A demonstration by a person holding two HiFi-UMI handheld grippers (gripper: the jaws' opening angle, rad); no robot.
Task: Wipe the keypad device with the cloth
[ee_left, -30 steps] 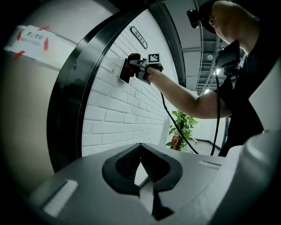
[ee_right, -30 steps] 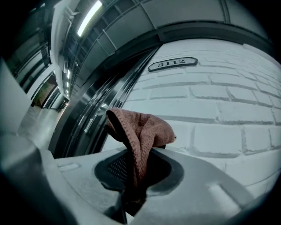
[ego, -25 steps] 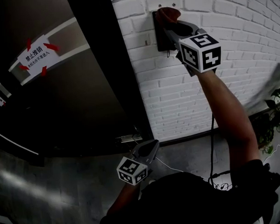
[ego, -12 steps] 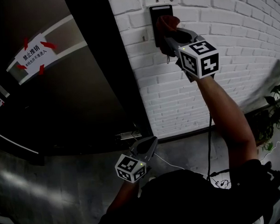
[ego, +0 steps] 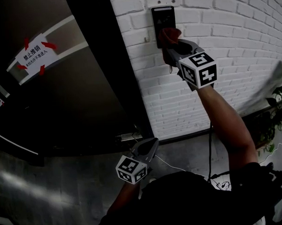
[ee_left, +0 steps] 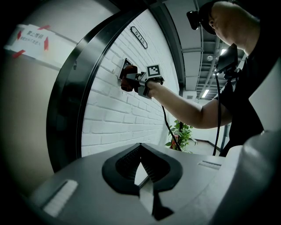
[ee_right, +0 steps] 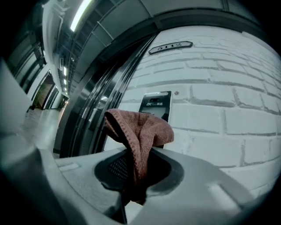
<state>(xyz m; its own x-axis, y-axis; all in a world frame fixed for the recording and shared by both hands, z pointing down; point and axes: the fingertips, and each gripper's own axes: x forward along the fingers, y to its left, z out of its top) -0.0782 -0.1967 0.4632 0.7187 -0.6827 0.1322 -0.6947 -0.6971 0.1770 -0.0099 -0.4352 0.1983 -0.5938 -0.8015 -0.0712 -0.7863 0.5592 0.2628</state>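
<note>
A person's right claw [ego: 170, 44] is raised to a white-painted brick wall [ego: 221, 28], its jaws pressed together on a bunched reddish-brown knitted cloth [ego: 168, 36]. The cloth's loose fold sticks out past the claw tips and meets the lower part of a slim black rectangular keypad device [ego: 162, 16] mounted on the wall. A second ago the cloth covered the top of the device. It has since slid down, so the dark upper face, with a small screen, now shows bare just above the claw. In the right gripper view the cloth [ee_right: 138, 129] rises out of the closed claw [ee_right: 134, 171], and the device [ee_right: 154, 105] sits directly behind it and above. This looks like a downward wiping stroke partway along: the upper half seems done and the lower edge probably remains. Left of the right claw stands a dark door frame [ego: 107, 78]. The left claw [ego: 153, 142] hangs low by the person's body, well below and apart from the device, its jaws together with nothing between them [ee_left: 141, 151].
</note>
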